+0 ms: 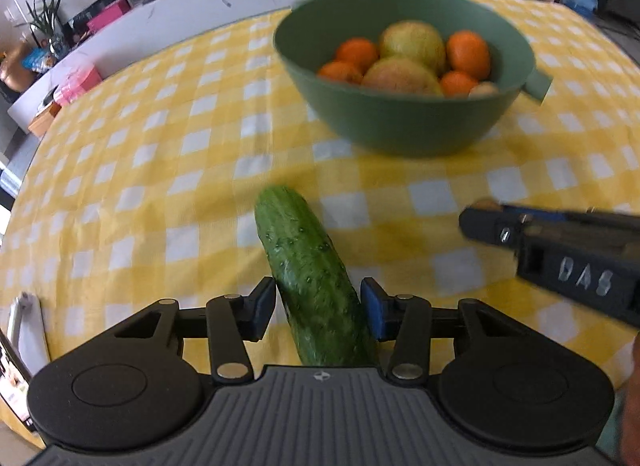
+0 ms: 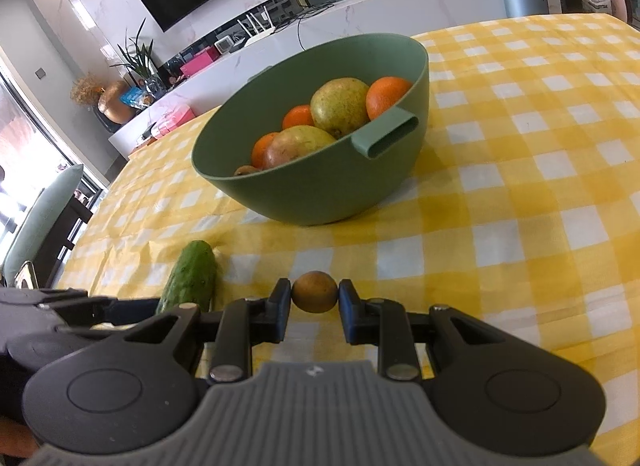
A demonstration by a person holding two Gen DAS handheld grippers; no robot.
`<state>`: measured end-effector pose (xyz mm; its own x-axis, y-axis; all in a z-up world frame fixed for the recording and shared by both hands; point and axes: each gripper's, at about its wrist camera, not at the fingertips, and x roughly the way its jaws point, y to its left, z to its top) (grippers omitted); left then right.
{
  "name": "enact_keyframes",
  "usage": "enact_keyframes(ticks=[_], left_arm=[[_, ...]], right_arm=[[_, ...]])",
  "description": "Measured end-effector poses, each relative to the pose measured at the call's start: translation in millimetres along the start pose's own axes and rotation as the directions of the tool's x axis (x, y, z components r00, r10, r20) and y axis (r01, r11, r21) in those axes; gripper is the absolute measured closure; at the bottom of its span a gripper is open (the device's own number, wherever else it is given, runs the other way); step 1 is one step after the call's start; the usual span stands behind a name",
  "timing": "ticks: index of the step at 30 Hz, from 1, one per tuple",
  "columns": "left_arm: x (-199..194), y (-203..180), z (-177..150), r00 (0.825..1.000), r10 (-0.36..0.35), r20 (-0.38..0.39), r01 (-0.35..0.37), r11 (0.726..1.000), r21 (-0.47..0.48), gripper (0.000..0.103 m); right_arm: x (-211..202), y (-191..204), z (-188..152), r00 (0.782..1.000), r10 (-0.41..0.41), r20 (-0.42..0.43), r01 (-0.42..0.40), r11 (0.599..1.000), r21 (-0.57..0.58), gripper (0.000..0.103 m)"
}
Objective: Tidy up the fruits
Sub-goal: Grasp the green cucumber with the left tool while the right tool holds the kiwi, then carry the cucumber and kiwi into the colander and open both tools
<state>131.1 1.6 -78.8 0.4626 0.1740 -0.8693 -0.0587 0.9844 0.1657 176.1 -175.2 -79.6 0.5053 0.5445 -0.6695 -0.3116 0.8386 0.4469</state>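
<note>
- Left claw [image 1: 318, 308]: cucumber [image 1: 312, 274] lies between its two pads. The left pad meets the skin; the right blue pad sits at the skin's edge. Firm pressing cannot be confirmed from this view.
- Cucumber: long axis runs along the claw's pointing line, rounded far end aimed away from the claw and slightly left, toward the green bowl [image 1: 400, 121]. Near end is hidden under the claw body. Whether it rests on the cloth or is lifted, I cannot tell.
- Right claw [image 2: 315, 298]: closed narrowly on a small round brownish fruit [image 2: 315, 292], both pads touching its sides. The fruit has no evident long axis.
- Seen from the right wrist, the cucumber is left of the brown fruit, its free end pointing toward the bowl's left flank.
- Bowl stands on the table [image 2: 540, 185], covered in yellow-and-white check cloth, beyond both claws and apart from the cucumber. One slotted handle faces the right claw.
- Bowl contents: two yellow-green pear-like fruits [image 2: 340, 105], several oranges [image 2: 386, 95], and a small brown fruit at the near rim.
- Table's far edge lies behind the bowl.
</note>
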Motion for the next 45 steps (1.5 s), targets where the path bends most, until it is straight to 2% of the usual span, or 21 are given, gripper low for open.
enact_keyframes(ticks=[4,7,9,14,17,21,22,26,28,31,33,38,45], left_arm=[[-2.5,2.0,-5.7,0.999,0.017,0.047,-0.016,1.000,-0.021,0.047],[-7.5,-1.3,-11.9,0.991,0.058,0.117,-0.055,0.998,-0.028,0.044],[-7.4,-4.2,-15.0,0.986,0.068,0.152,-0.063,0.997,-0.036,0.037],[0.6,-4.6,-23.8,0.979,0.098,0.181,-0.084,0.993,-0.081,0.032],[0.1,0.8,-26.8,0.979,0.087,0.183,-0.062,0.988,-0.138,0.031],[3.8,13.4,-34.2,0.980,0.089,0.179,-0.034,0.957,-0.289,0.012],[4.4,15.8,-35.7,0.981,0.085,0.177,-0.027,0.950,-0.310,0.012],[1.9,12.9,-36.7,0.979,0.059,0.194,-0.015,0.975,-0.220,0.012],[2.0,13.5,-36.9,0.980,0.040,0.195,0.002,0.977,-0.212,0.012],[3.5,17.6,-35.8,0.984,0.002,0.178,0.040,0.972,-0.230,0.015],[2.2,18.1,-34.6,0.984,-0.007,0.178,0.048,0.973,-0.225,0.032],[0.9,21.2,-35.7,0.980,-0.004,0.201,0.054,0.969,-0.240,0.056],[0.1,27.2,-36.4,0.977,-0.024,0.212,0.082,0.959,-0.272,0.059]], right_arm=[[3.4,1.9,-1.4,1.000,-0.009,-0.011,0.009,1.000,-0.008,0.081],[7.5,3.7,-2.2,1.000,-0.019,-0.022,0.019,1.000,-0.020,0.081],[8.5,4.3,-2.8,0.999,-0.024,-0.021,0.024,0.999,-0.024,0.081],[10.2,3.2,-1.8,0.999,-0.031,-0.015,0.031,0.999,-0.022,0.081],[11.5,3.9,-1.4,0.999,-0.037,-0.012,0.036,0.999,-0.027,0.081],[12.6,6.5,-1.5,0.999,-0.046,-0.006,0.046,0.998,-0.043,0.081],[12.5,6.3,-1.5,0.999,-0.046,-0.004,0.046,0.998,-0.044,0.081],[13.1,7.2,-1.1,0.999,-0.047,0.000,0.047,0.998,-0.045,0.080],[13.1,7.9,-1.7,0.999,-0.050,0.001,0.050,0.998,-0.049,0.080],[13.1,7.9,-1.9,0.999,-0.048,0.001,0.048,0.998,-0.046,0.080],[13.3,7.9,-1.6,0.999,-0.047,0.000,0.047,0.998,-0.044,0.080],[13.4,7.8,-1.6,0.999,-0.047,0.000,0.046,0.998,-0.043,0.080],[13.5,8.0,-1.1,0.999,-0.048,0.000,0.048,0.998,-0.047,0.080]])
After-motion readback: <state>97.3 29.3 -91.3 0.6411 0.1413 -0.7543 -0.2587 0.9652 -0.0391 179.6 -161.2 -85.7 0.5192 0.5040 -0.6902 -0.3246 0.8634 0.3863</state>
